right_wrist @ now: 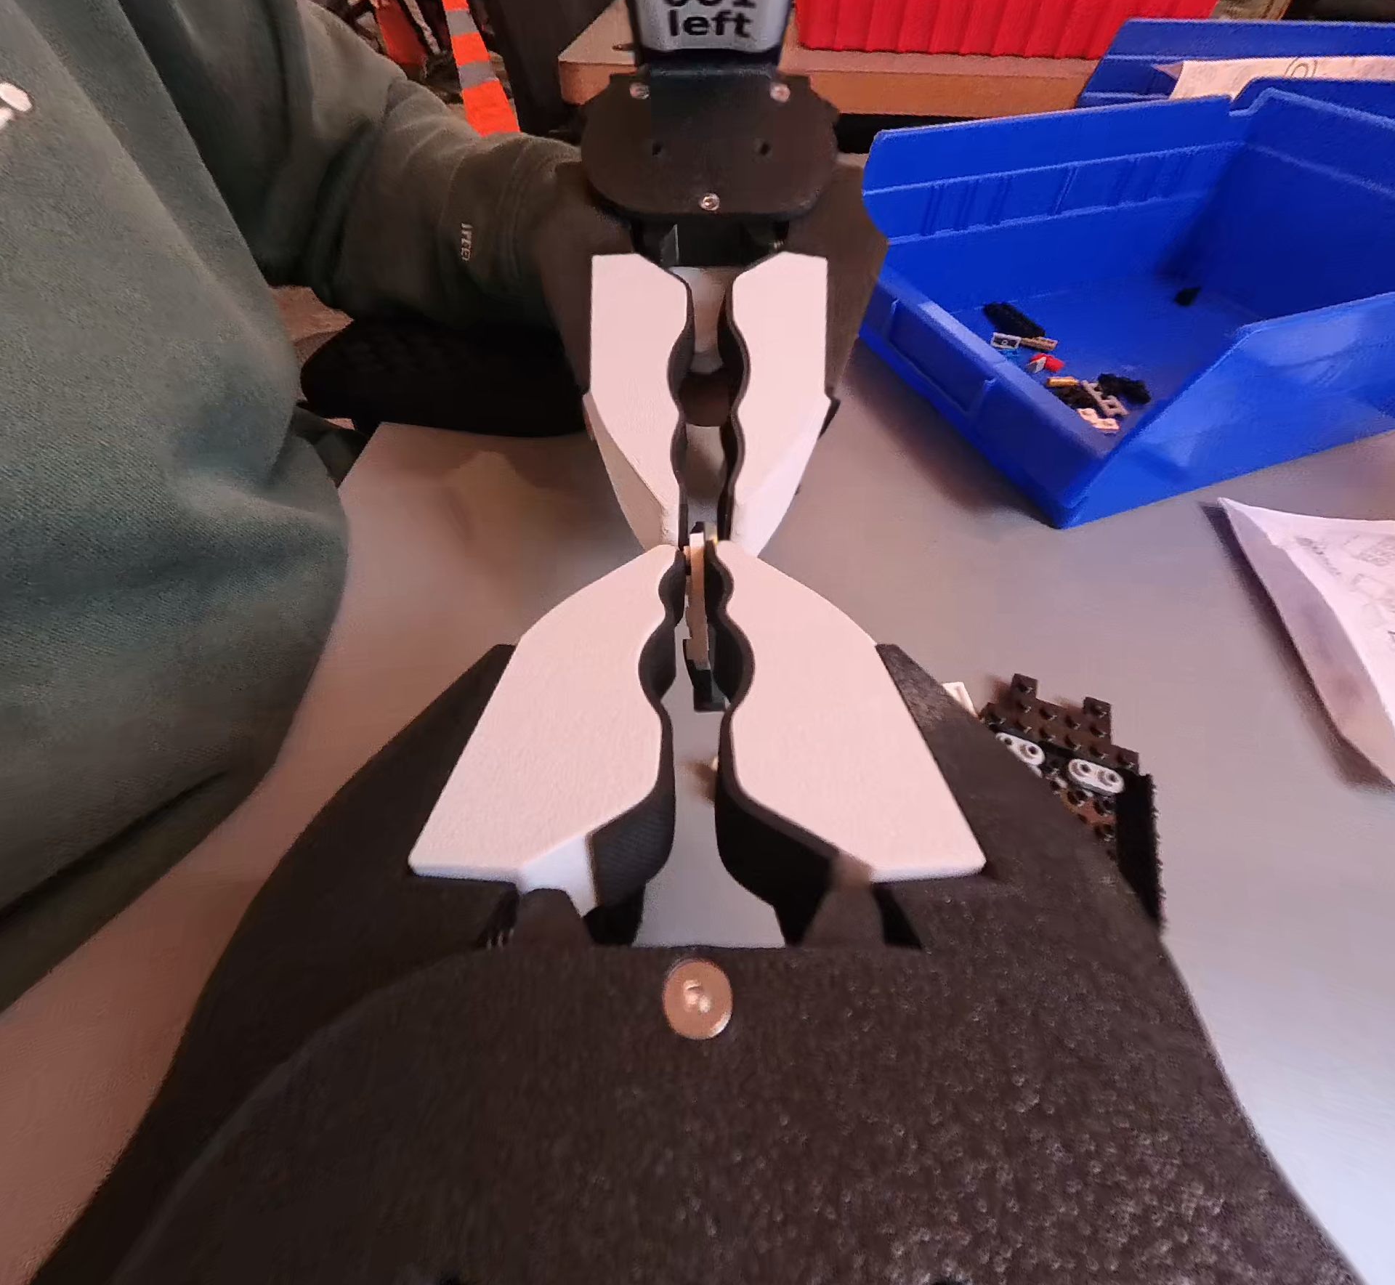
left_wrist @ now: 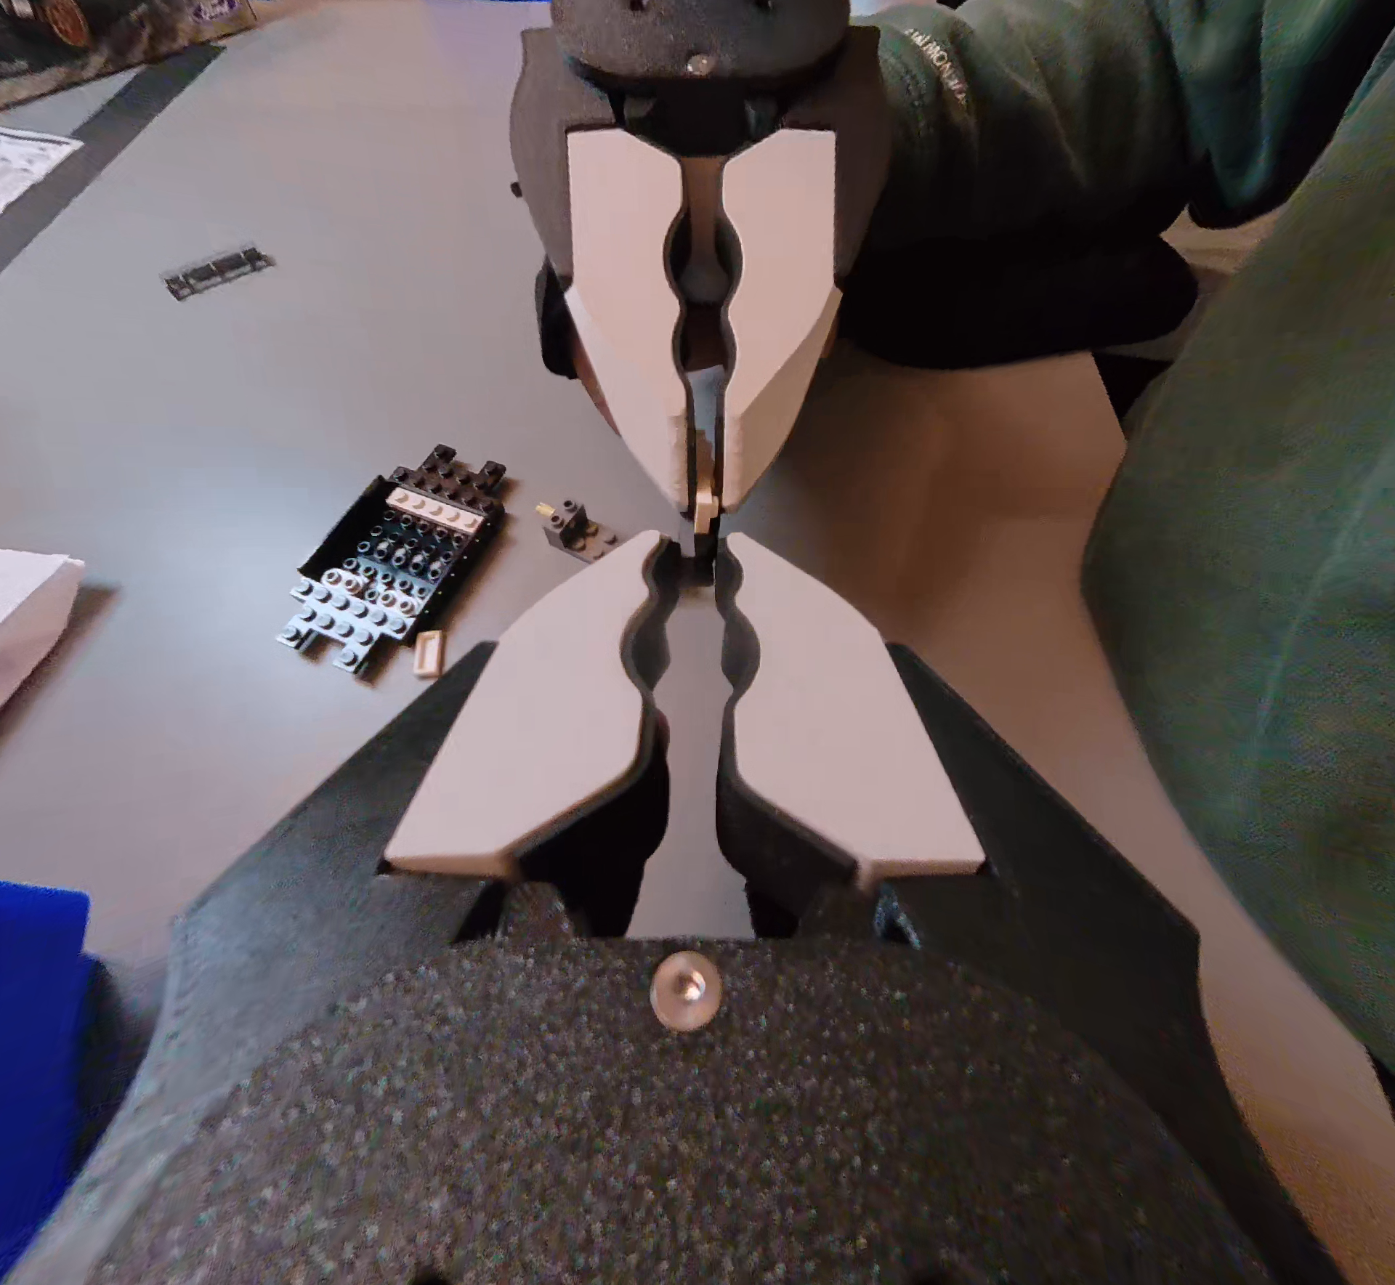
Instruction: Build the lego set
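A small tan piece (left_wrist: 705, 511) is pinched by the right hand-held gripper (left_wrist: 702, 505), tip to tip with the left hand-held gripper (left_wrist: 696, 558), itself clamped on a dark piece (left_wrist: 694, 562), seemingly for joining above the bench (left_wrist: 226, 418); a brick chassis (left_wrist: 396, 558) lies left of both.

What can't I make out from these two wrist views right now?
- Left wrist view: the dark piece in the left gripper is mostly hidden by the fingertips; its join with the tan piece in the right gripper is too small to judge.
- Right wrist view: the brick assembly is half hidden behind the right gripper's body.
- Right wrist view: parts in the blue bin are too small to identify.
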A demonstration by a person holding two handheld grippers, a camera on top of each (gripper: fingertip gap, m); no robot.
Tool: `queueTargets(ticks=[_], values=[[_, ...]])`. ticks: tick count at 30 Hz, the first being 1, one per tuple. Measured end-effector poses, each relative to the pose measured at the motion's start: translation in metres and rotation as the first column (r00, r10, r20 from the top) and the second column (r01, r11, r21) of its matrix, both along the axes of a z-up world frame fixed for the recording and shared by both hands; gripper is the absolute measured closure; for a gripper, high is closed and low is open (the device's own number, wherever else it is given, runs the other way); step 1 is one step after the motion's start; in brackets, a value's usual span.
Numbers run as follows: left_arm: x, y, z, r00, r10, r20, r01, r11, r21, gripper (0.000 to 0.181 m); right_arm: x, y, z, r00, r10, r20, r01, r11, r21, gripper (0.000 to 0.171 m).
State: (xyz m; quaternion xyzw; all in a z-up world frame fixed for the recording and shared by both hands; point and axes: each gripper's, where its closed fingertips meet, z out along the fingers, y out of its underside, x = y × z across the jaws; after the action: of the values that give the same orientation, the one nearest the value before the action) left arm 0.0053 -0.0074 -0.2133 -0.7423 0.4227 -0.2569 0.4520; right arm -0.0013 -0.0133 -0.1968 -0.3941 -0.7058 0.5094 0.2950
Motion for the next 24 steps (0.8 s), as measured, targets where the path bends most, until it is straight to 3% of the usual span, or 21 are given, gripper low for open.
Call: queueTargets(ticks=[9,13,17,19,24], values=[[0.01,-0.009,0.002,0.959,0.013,0.284,0.089,0.934,-0.345,0.17,0.007,-0.011,0.002,0.996,0.031,-0.082,0.001,0.933,0.36,0.168],[0.016,-0.013,0.002,0.943,0.002,0.333,0.134,0.913,-0.386,0.17,0.012,-0.017,0.002,0.996,0.061,-0.06,-0.035,0.93,0.365,0.168],[0.015,-0.013,0.014,0.925,-0.03,0.38,0.176,0.918,-0.355,0.17,0.009,-0.01,0.016,0.996,0.033,-0.078,-0.023,0.992,0.128,0.168],[0.011,-0.005,0.02,0.936,-0.023,0.352,0.121,0.958,-0.26,0.169,0.007,-0.003,0.021,0.998,0.017,-0.061,-0.018,0.999,-0.031,0.167],[0.005,0.002,0.034,0.939,0.003,0.344,0.031,0.995,-0.094,0.166,0.002,0.013,0.044,1.0,-0.007,-0.021,-0.005,0.864,-0.504,0.168]])
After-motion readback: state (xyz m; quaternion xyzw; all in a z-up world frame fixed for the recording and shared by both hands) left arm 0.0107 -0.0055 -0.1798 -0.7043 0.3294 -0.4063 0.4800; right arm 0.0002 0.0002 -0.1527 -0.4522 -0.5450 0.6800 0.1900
